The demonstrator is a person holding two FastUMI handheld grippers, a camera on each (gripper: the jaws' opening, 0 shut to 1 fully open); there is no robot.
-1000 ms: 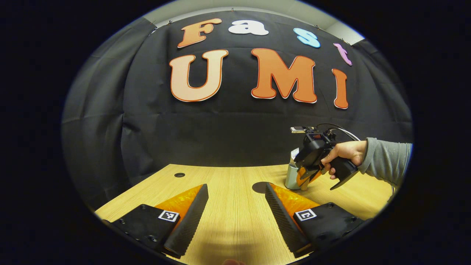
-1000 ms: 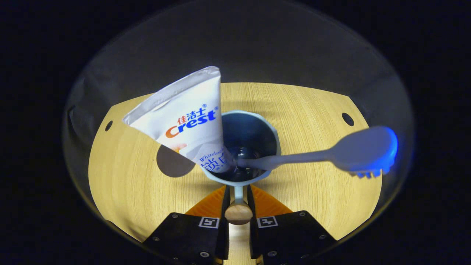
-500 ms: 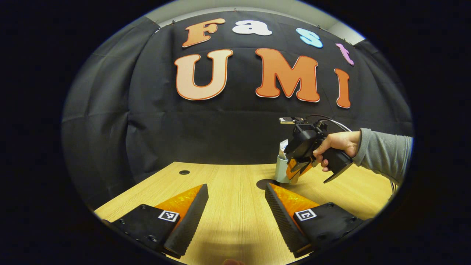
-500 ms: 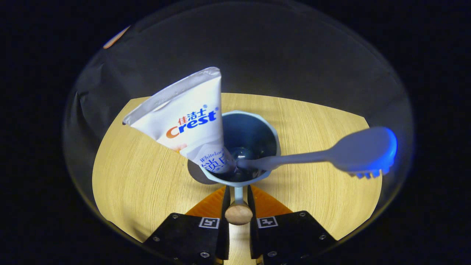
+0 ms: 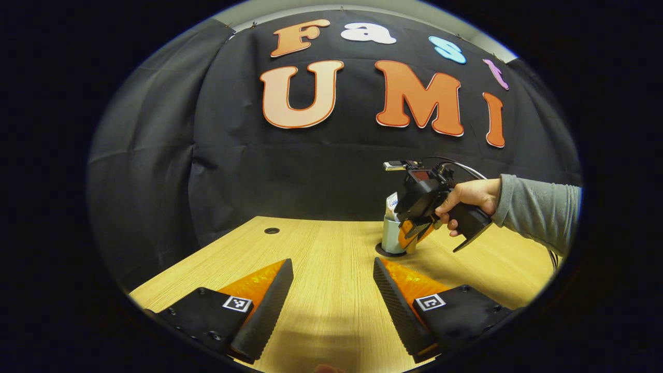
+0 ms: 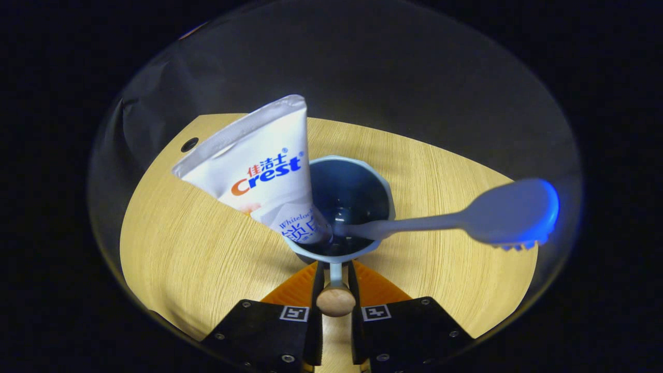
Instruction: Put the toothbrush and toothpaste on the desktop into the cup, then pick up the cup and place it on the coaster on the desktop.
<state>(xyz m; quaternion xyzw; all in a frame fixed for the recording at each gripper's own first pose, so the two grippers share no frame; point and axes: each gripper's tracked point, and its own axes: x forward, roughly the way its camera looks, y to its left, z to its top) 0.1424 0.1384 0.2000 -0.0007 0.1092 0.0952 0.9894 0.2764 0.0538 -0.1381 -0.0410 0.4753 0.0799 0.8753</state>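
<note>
Two tools work a wooden desk (image 5: 321, 248) in the booth. In the left gripper view, the left tool (image 5: 331, 290) hovers low over the bare desk with its two fingers (image 5: 264, 305) spread wide apart and nothing between them. Ahead of it and to its right, a hand (image 5: 469, 199) in a grey sleeve (image 5: 538, 212) holds the right tool (image 5: 414, 233) against the cup (image 5: 391, 235), which sits over the dark round coaster (image 5: 383, 253); whether the cup's base touches the coaster cannot be told.

In the right gripper view, the toothpaste (image 6: 259, 173) stands in the cup (image 6: 383, 181), leaning up and to the left of the right tool (image 6: 335, 274). The cup's blue interior opens straight ahead of the tool, whose two fingers are clamped on the cup's thin handle (image 6: 335, 272), just above the handle's round wooden knob (image 6: 335, 302). To the tool's right, the toothbrush (image 6: 466, 217) rests in the cup with its bristled head jutting out over the desk (image 6: 181, 248).
</note>
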